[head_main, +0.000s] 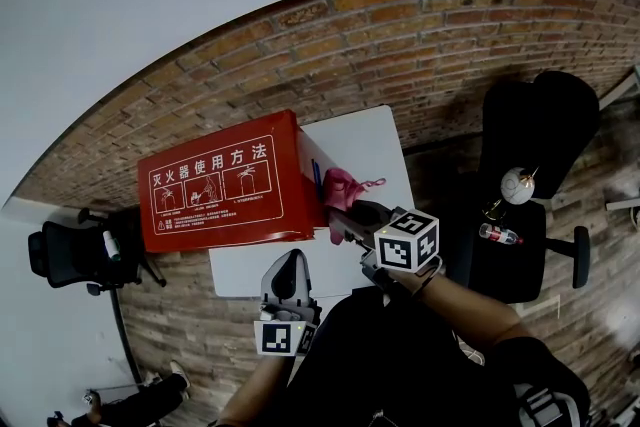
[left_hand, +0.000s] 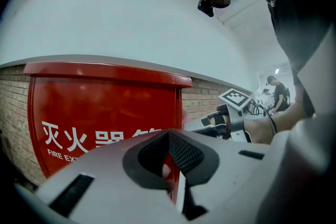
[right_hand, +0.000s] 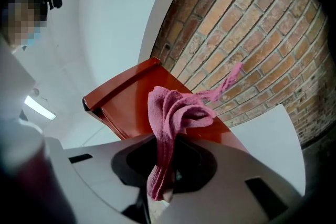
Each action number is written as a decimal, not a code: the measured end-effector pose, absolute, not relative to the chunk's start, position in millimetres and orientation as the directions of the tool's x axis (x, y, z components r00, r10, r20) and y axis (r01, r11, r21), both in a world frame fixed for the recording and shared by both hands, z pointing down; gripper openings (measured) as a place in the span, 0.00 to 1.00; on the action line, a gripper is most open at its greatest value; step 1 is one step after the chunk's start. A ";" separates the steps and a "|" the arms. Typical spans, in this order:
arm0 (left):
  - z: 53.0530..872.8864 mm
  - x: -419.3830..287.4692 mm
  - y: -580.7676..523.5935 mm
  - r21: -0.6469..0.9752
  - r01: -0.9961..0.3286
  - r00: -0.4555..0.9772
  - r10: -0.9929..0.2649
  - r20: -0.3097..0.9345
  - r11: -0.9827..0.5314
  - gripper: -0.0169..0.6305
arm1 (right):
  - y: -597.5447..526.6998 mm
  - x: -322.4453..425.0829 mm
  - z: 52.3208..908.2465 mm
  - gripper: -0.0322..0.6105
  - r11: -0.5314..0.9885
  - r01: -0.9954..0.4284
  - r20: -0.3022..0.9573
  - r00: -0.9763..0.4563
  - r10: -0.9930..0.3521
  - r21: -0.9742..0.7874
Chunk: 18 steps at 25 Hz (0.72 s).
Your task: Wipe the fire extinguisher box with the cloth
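Centrally, right tongs (head_main: 343, 217) clamp a pink cloth (head_main: 343, 187) beside the red box (head_main: 220, 185); left tongs (head_main: 290, 262), lower centre, are closed, empty.

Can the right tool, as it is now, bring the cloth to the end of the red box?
Probably yes: the right tool holds the cloth right beside the box end, nothing between them.

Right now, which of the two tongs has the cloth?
The right tongs, shut on the pink cloth bunched above them. The left tongs are shut on nothing, facing the red fire extinguisher box.
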<state>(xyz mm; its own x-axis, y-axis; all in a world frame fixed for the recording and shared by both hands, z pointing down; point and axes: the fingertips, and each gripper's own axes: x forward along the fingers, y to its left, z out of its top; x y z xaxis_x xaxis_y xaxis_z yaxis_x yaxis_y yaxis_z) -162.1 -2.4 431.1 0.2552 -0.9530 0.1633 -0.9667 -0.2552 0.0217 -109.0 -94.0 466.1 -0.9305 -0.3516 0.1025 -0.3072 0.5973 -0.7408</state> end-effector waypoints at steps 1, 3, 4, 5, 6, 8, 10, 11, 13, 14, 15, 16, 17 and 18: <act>430.9 -162.5 -2.5 0.018 -0.966 0.256 -0.953 0.161 -0.257 0.08 | -93.7 -109.0 464.2 0.16 0.597 -0.304 0.099 -0.931 -0.352 -0.742; 429.8 -163.0 -2.8 0.012 -0.966 0.258 -0.954 0.153 -0.260 0.08 | -93.0 -108.9 460.3 0.16 0.598 -0.297 0.090 -0.932 -0.351 -0.744; 428.1 -162.5 -3.4 0.015 -0.965 0.260 -0.954 0.146 -0.261 0.08 | -92.6 -108.9 458.1 0.16 0.598 -0.293 0.085 -0.933 -0.351 -0.746; 424.7 -161.1 -4.6 0.026 -0.965 0.263 -0.956 0.132 -0.262 0.08 | -92.1 -108.9 455.8 0.16 0.599 -0.289 0.080 -0.933 -0.350 -0.747; 420.6 -159.4 -6.1 0.039 -0.964 0.266 -0.957 0.116 -0.264 0.08 | -91.7 -108.8 453.5 0.16 0.601 -0.284 0.075 -0.934 -0.349 -0.747; 420.3 -159.4 -6.0 0.042 -0.963 0.268 -0.957 0.114 -0.265 0.08 | -91.1 -108.4 448.7 0.16 0.605 -0.277 0.065 -0.935 -0.348 -0.747; 423.2 -160.2 -4.4 0.041 -0.964 0.267 -0.955 0.126 -0.264 0.08 | -90.5 -107.7 443.7 0.16 0.606 -0.268 0.053 -0.936 -0.348 -0.749; 421.1 -159.4 -5.0 0.050 -0.963 0.267 -0.956 0.119 -0.263 0.08 | -90.2 -107.4 441.1 0.16 0.608 -0.263 0.047 -0.936 -0.348 -0.750; 423.2 -160.8 -3.7 0.042 -0.965 0.261 -0.956 0.133 -0.258 0.08 | -89.3 -107.0 435.6 0.16 0.612 -0.253 0.034 -0.938 -0.346 -0.749; 425.8 -161.7 -2.3 0.031 -0.965 0.261 -0.954 0.145 -0.259 0.08 | -88.8 -107.0 433.0 0.16 0.615 -0.249 0.029 -0.938 -0.344 -0.748; 425.7 -161.3 -1.9 0.027 -0.964 0.266 -0.953 0.145 -0.265 0.08 | -88.3 -107.0 430.4 0.16 0.619 -0.245 0.025 -0.939 -0.342 -0.746; 421.9 -159.4 -2.8 0.031 -0.961 0.275 -0.953 0.127 -0.274 0.08 | -87.8 -106.9 427.9 0.16 0.622 -0.242 0.021 -0.940 -0.340 -0.745; 416.3 -156.9 -4.6 0.039 -0.958 0.285 -0.953 0.103 -0.282 0.08 | -87.3 -106.8 425.4 0.16 0.625 -0.238 0.017 -0.941 -0.338 -0.743; 412.3 -155.1 -5.8 0.047 -0.957 0.290 -0.953 0.085 -0.287 0.08 | -86.9 -106.7 422.7 0.16 0.628 -0.233 0.012 -0.942 -0.335 -0.743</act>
<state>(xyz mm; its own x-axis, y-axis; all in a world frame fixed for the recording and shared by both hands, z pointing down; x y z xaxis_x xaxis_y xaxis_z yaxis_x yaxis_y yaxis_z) -155.1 -5.8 412.3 0.2905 -0.9531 0.0854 -0.9567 -0.2874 0.0466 -106.7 -86.9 422.7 -0.9421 -0.3350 0.0119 -0.2327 0.6280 -0.7426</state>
